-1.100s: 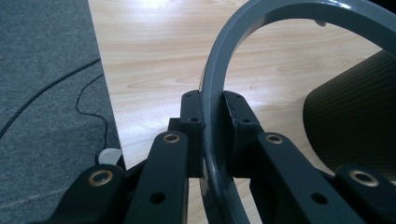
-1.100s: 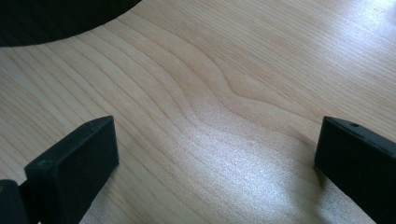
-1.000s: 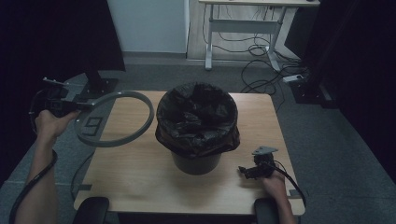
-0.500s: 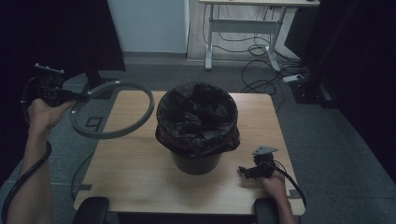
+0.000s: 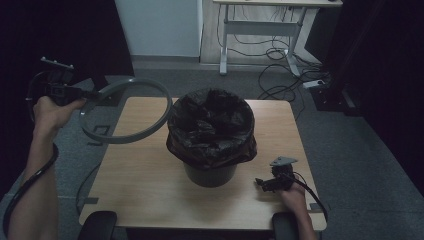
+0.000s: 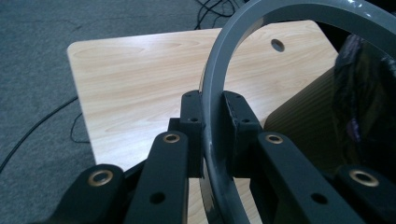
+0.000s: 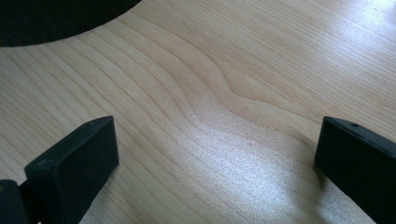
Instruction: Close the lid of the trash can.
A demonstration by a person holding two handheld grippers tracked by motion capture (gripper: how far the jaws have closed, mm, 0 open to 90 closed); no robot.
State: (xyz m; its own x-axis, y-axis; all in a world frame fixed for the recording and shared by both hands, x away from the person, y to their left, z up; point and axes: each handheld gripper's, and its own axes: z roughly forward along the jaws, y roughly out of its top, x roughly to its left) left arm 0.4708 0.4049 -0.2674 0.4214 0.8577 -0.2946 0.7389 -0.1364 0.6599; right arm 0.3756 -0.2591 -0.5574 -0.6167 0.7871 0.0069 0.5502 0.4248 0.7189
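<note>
Grey plastic is what the left gripper (image 5: 87, 95) is pinching: its jaws are pressed onto the rim of a large ring (image 5: 127, 111), which it is holding in the air over the left edge of the table (image 5: 140, 175), tilted, with its far side reaching toward the bin. In the left gripper view the ring (image 6: 219, 93) is running straight between the two black pads (image 6: 192, 116), clamped on both faces, and the light wood of the table (image 6: 140, 79) is showing below and through its opening.

Moving right, a dark bin (image 5: 210, 172) is standing near the middle of the table, and a black bag (image 5: 211, 125) is lining it, its loose top draping down over the rim and outside wall. The ring looks like the clamp that holds such a bag in place, so by my reading the bag is already fitted and the ring is not yet seated; what is left is carrying it over the bin, levelling it and pressing it down around the rim.

Farther right, the right gripper (image 5: 262, 183) is resting low near the front right corner of the table, well apart from the bin. Its jaws are spread wide and holding nothing, with bare wood (image 7: 210, 102) between them.
</note>
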